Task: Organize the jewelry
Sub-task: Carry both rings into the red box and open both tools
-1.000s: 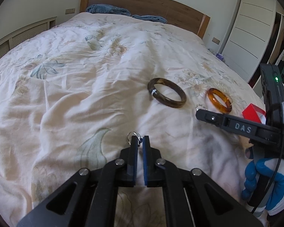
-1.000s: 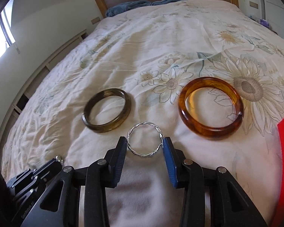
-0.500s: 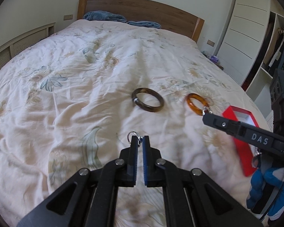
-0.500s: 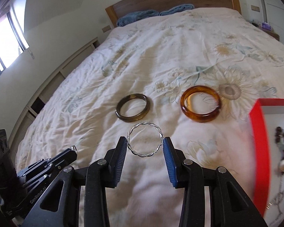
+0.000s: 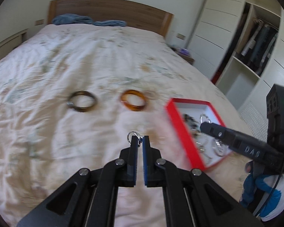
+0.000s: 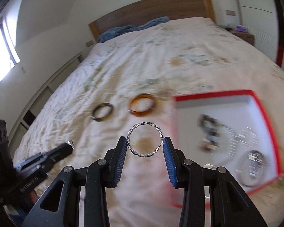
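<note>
**Silver hoop held over the bed, red box off to the right**

Silver, twisted like rope, the large hoop (image 6: 144,139) sits between the right gripper (image 6: 144,147) fingers, spanning the whole gap, its ring face turned toward the camera. The jaws stand fairly wide, closed only as far as the hoop's width allows, each blue pad touching one side of it. Over on the left, the left gripper (image 5: 139,145) is nearly closed, pinching a small silver ring (image 5: 134,135) that pokes up above its fingertips.

Below both lies the floral bed cover (image 5: 47,113). The dark brown bangle (image 5: 82,104) and the amber bangle (image 5: 133,102) rest on it side by side, well apart from either gripper. The red box (image 6: 214,95), white inside and already holding blurred jewellery, lies on the bed to the right.

And that is the relation that matters: from the right gripper, the box lies to the right and slightly ahead, and this gripper is the nearer of the two. The left wrist view shows its tip already over the box interior. The likely next move is a lowering and release there, though motion blur hides which spot inside is free.
</note>
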`<action>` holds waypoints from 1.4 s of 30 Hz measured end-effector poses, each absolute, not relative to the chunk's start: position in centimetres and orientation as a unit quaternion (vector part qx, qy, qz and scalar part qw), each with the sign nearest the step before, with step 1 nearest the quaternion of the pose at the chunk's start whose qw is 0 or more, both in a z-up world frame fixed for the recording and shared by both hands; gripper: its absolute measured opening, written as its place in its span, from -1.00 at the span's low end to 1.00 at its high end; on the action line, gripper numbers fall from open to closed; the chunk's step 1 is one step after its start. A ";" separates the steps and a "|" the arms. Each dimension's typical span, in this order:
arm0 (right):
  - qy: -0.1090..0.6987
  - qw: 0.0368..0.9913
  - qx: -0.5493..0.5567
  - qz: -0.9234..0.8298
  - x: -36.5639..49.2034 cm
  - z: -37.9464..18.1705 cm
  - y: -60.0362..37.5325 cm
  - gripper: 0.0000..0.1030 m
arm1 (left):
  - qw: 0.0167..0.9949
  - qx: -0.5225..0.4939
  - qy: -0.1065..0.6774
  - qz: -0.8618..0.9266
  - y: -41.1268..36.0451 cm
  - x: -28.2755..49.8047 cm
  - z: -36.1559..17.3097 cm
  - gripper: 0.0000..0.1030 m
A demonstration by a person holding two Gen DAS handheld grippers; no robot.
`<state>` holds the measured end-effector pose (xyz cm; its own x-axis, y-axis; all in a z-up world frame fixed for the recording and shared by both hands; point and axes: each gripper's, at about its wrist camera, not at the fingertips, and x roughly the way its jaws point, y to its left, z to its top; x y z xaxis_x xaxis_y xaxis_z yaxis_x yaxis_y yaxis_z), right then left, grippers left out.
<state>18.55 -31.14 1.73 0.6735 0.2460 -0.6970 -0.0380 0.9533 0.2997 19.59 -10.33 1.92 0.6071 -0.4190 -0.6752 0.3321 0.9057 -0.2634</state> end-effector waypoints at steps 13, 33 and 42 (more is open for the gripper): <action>0.431 0.893 0.130 0.003 16.1 -2.9 -43.3 -0.24 | 0.845 0.005 0.435 -0.311 -26.2 20.1 -1.4 -0.92; 0.454 0.888 0.070 0.030 22.2 -6.5 -45.5 -0.22 | 0.831 0.043 0.466 -0.301 -32.2 23.0 -6.3 -0.92; 0.461 0.885 0.061 0.027 21.7 -6.3 -45.8 -0.21 | 0.825 0.041 0.472 -0.308 -31.9 22.6 -6.0 -0.89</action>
<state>21.65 -45.79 -6.33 0.5730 0.1048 -0.8128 0.0081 0.9910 0.1336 22.63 -31.94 -6.05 0.3640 -0.4687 -0.8049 0.5471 0.8070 -0.2225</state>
